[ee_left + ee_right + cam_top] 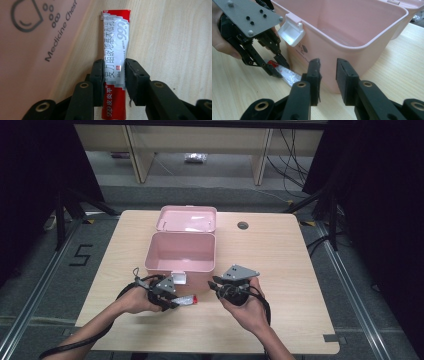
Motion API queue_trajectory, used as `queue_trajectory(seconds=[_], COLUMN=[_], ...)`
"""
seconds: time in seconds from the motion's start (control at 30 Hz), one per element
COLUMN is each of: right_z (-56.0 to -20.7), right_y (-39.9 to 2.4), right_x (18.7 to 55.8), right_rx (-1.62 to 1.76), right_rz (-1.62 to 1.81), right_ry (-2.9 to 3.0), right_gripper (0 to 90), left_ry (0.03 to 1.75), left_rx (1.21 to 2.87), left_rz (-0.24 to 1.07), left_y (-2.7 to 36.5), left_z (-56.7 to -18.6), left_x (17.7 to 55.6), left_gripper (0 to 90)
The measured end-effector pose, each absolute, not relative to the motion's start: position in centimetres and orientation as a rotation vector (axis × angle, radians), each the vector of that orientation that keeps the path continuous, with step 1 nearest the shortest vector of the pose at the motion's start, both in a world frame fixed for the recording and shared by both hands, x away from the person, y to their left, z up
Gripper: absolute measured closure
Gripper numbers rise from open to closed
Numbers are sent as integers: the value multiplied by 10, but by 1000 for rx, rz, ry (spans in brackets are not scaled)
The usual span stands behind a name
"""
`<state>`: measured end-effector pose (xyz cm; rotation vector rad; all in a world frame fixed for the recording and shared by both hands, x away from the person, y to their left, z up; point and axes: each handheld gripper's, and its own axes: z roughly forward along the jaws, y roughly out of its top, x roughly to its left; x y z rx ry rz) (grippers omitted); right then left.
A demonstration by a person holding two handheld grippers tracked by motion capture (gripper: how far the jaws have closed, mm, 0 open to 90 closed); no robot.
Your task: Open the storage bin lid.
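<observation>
A red and silver ointment tube (116, 37) lies flat on the wooden table, right beside the front wall of a pink medicine chest (30, 50). My left gripper (114, 72) is shut on the tube's lower half, one pad against each long edge. In the high view the tube (186, 300) pokes out to the right of the left gripper (176, 304). My right gripper (328, 70) stands open, nothing between its fingers, pointing at the chest's front corner (337, 62). The right gripper view also shows the left gripper (278, 66) on the tube (289, 74).
The chest (180, 268) stands open at the table's middle, its lid (186, 218) laid back behind it and a white latch (292, 31) hanging at the front rim. A cable hole (243, 225) sits at the back right of the table.
</observation>
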<state>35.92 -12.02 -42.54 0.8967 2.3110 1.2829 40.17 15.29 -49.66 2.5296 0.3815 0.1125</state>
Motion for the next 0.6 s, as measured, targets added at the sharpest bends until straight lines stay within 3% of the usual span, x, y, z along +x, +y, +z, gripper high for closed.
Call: queue_trajectory(seconds=[0.6], right_z=[-424], right_y=[-121], right_x=[360], right_rx=[894], right_rz=[1286], right_ry=[2319], right_gripper=[736], left_ry=[409], left_rx=[2537], left_rz=[54], left_y=[149], left_z=[-496], left_x=[407], left_gripper=[693])
